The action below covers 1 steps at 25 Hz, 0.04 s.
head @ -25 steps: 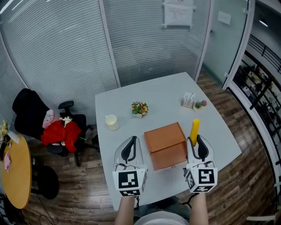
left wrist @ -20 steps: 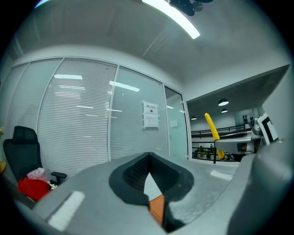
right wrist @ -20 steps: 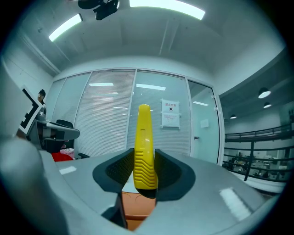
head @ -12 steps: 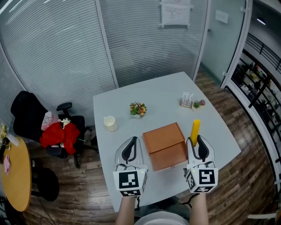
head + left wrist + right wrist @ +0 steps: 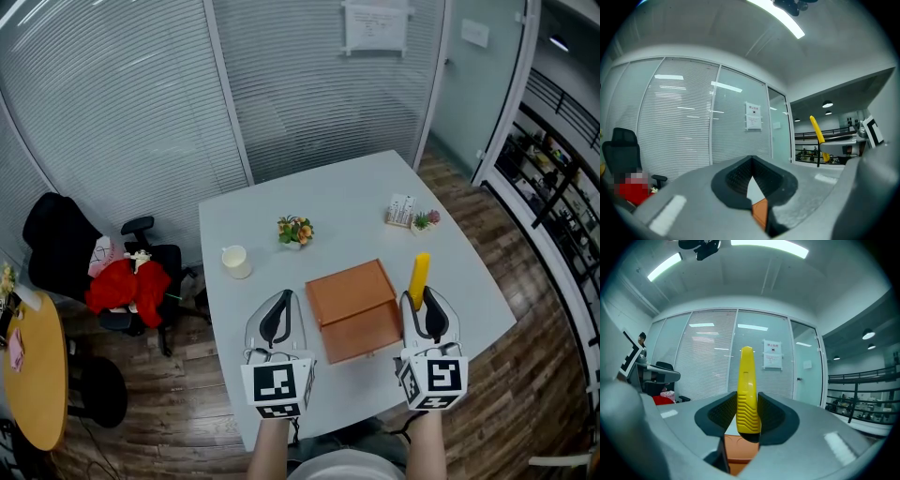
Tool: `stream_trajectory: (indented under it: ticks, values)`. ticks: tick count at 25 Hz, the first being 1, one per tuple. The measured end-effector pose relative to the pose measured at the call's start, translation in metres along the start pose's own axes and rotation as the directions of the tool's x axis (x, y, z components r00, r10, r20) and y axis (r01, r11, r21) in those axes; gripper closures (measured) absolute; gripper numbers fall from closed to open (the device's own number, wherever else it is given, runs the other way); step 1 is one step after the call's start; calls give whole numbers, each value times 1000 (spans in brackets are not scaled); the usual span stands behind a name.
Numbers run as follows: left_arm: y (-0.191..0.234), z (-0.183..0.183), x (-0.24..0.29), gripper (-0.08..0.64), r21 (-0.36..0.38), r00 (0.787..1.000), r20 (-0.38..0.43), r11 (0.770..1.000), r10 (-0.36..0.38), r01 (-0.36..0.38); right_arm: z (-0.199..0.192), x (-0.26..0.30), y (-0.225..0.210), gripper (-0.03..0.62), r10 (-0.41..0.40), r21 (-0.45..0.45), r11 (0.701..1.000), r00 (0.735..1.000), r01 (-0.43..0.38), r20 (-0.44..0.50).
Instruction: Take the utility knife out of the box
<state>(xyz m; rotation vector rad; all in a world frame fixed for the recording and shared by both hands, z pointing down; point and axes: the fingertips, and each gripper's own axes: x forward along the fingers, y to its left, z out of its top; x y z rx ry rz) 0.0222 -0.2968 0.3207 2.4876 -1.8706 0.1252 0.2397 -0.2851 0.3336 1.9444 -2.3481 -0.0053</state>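
One yellow utility knife (image 5: 747, 390) sits clamped by its ribbed handle in the right gripper (image 5: 748, 423), already clear of the brown box (image 5: 354, 305) on the counter (image 5: 347, 202). It looks light, rigid, probably slick. The left gripper (image 5: 277, 317) is clenched, empty.

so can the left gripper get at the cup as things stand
Probably yes: the cup stands ahead and left of the left gripper, bare table between; its jaws are together, so they'd need opening.
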Motion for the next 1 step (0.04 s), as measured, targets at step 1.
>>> stream_trajectory:
  ticks: [1]
  values:
    - [0, 0, 0, 560, 1, 1000, 0, 1000, 1, -1, 0, 0, -1, 426, -1, 2, 1000, 1000, 1, 0]
